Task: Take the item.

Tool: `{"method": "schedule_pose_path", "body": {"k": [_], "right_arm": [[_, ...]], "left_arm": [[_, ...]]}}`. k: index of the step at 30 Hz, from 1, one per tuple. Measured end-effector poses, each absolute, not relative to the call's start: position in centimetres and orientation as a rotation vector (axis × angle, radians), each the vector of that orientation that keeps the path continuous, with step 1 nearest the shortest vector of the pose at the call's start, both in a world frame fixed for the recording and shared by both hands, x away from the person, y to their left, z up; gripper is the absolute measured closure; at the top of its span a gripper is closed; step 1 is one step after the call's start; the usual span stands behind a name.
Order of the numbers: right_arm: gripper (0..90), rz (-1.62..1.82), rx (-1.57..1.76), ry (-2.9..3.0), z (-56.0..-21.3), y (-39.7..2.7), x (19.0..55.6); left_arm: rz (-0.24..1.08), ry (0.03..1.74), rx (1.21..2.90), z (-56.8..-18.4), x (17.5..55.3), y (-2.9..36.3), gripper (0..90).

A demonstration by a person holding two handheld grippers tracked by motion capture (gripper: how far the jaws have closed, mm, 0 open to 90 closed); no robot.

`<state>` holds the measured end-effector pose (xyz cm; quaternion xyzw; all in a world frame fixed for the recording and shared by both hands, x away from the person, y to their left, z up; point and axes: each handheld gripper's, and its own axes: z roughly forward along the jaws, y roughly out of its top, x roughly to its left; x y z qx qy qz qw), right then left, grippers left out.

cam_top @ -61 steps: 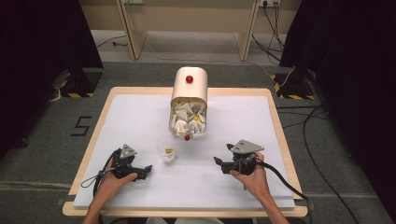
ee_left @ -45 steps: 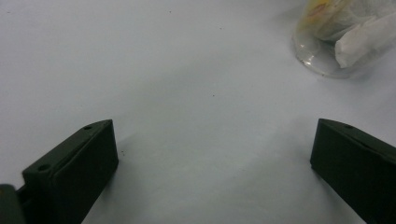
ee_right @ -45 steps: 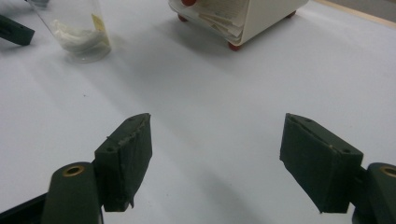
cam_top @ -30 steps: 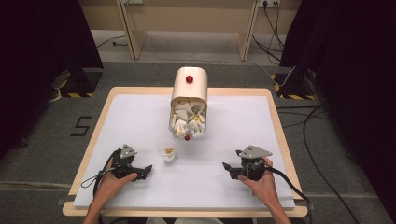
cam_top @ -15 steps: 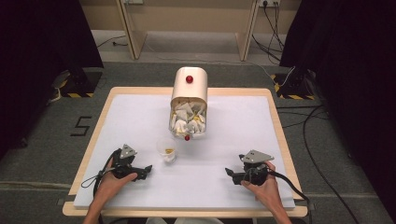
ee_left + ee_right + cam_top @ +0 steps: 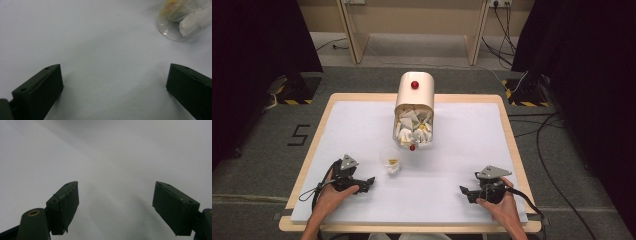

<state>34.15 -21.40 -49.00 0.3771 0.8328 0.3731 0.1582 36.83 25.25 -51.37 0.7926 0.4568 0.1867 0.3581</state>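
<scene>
bin (image 6: 414, 97): cream, lying on its side at the far middle of the white mat (image 6: 342, 130); open mouth faces the person, red knob (image 6: 414, 84) on its upper side.
bin contents: crumpled white paper and yellowish scraps (image 6: 413, 129) fill the mouth and spill a little onto the mat; a small red bit (image 6: 412, 147) lies at the near edge of the spill.
cup (image 6: 390, 160): clear plastic, on its side just nearer than the bin mouth and a little to its left, apart from the spill; white paper and something yellow inside. in the left gripper view the cup (image 6: 183, 21) sits at upper right, rim toward the camera, paper poking out.
left gripper (image 6: 367, 183): on the mat, nearer than the bin and to its left, held in the left hand (image 6: 329, 197); tips point toward the cup but stay short of it.
left jaws: spread wide, nothing between them, bare mat underneath.
right gripper (image 6: 466, 192): on the mat, nearer than the bin and well to its right, held in the right hand (image 6: 504, 207); tips point toward the mat's middle.
right jaws: spread wide, holding nothing, bare mat ahead.
table (image 6: 507, 125): wooden edge frames the mat all round the bin.
floor: grey carpet; cables (image 6: 552, 145) trail right of the bin, a "5" mark (image 6: 299, 135) left of it.
</scene>
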Motion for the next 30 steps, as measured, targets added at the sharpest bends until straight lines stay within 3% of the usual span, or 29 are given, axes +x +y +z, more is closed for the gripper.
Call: {"method": "schedule_pose_path", "body": {"k": [30], "right_arm": [[14.8,1.036,1.028,2.427,-50.3,-21.5,33.6]], "left_arm": [[0.482,1.179,2.045,-51.4,36.8,25.2,0.0]]}}
